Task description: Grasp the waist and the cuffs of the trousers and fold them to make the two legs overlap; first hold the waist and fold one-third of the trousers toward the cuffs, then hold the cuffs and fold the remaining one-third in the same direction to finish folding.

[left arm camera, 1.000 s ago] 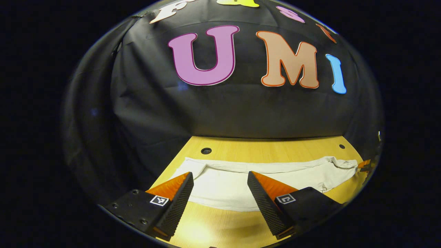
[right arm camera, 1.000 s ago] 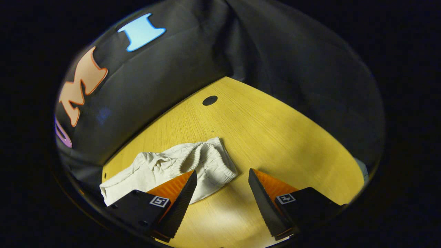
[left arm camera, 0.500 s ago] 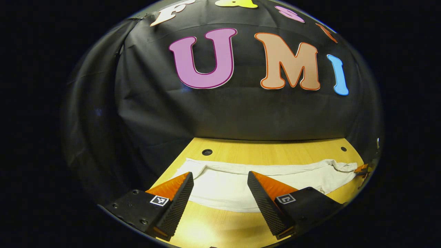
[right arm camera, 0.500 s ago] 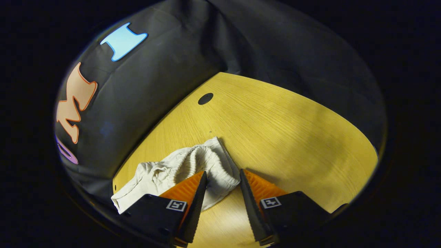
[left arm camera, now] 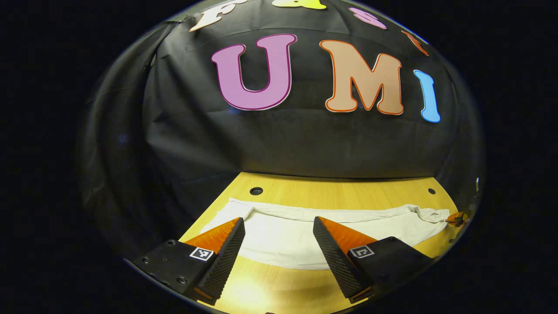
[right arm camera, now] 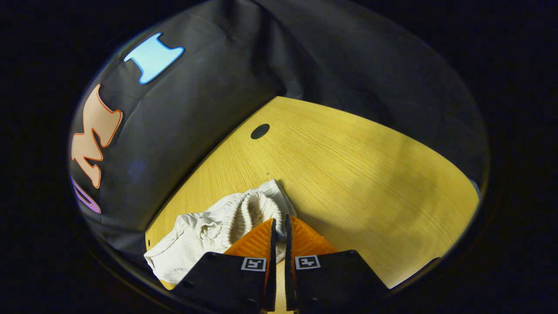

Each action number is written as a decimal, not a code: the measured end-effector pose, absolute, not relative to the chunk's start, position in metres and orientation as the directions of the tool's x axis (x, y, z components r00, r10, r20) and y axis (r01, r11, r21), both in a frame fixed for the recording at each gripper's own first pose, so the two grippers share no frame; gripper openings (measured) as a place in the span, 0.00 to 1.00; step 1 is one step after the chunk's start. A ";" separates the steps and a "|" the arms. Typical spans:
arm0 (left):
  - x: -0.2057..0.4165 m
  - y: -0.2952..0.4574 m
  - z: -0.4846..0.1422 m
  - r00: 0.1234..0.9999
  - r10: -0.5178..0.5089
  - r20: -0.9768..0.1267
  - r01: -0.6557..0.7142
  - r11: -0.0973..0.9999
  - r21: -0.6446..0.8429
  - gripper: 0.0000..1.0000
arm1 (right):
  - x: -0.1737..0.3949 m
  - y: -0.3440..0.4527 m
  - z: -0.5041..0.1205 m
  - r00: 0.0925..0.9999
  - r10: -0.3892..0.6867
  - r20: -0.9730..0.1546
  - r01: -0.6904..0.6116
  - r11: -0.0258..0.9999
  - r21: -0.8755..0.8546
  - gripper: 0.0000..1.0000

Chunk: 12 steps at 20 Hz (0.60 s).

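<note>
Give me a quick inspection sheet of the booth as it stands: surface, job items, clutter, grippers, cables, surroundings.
Surface: light wooden table with round dark holes near its far edge.
Job's things: off-white cloth trousers lie stretched lengthwise across the table; gathered elastic waist bunched at one end.
Clutter: nothing seen.
Grippers: left gripper open, hovering in front of the trouser leg, holding nothing. Right gripper with fingers nearly together at the waist edge; whether both press the cloth cannot be told.
Cables: nothing seen.
Surroundings: black cloth wall behind and beside the table.
</note>
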<state>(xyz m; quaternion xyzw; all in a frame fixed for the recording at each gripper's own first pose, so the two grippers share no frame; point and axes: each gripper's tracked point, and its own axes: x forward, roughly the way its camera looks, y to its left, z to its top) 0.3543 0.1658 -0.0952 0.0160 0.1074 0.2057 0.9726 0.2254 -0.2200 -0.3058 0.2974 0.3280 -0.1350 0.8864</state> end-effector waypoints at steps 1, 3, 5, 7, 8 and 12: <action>0.353 0.168 -0.095 0.892 0.404 -0.203 -0.397 0.915 0.080 0.96 | 0.224 -0.217 -0.300 0.758 -0.052 -0.650 0.431 0.788 0.439 0.10; 0.351 0.172 -0.093 0.896 0.397 -0.198 -0.389 0.918 0.078 0.96 | 0.225 -0.213 -0.286 0.776 -0.068 -0.628 0.420 0.797 0.433 0.07; 0.349 0.176 -0.093 0.902 0.386 -0.193 -0.382 0.922 0.056 0.96 | 0.227 -0.205 -0.268 0.794 -0.075 -0.604 0.406 0.805 0.433 0.07; 0.347 0.181 -0.097 0.909 0.371 -0.192 -0.373 0.927 0.028 0.96 | 0.230 -0.191 -0.245 0.820 -0.072 -0.568 0.374 0.818 0.437 0.08; 0.345 0.185 -0.097 0.913 0.363 -0.188 -0.366 0.930 0.015 0.96 | 0.231 -0.184 -0.232 0.831 -0.070 -0.552 0.359 0.825 0.436 0.08; 0.339 0.203 -0.102 0.932 0.312 -0.184 -0.322 0.947 -0.022 0.97 | 0.232 -0.145 -0.183 0.874 -0.077 -0.480 0.298 0.864 0.405 0.08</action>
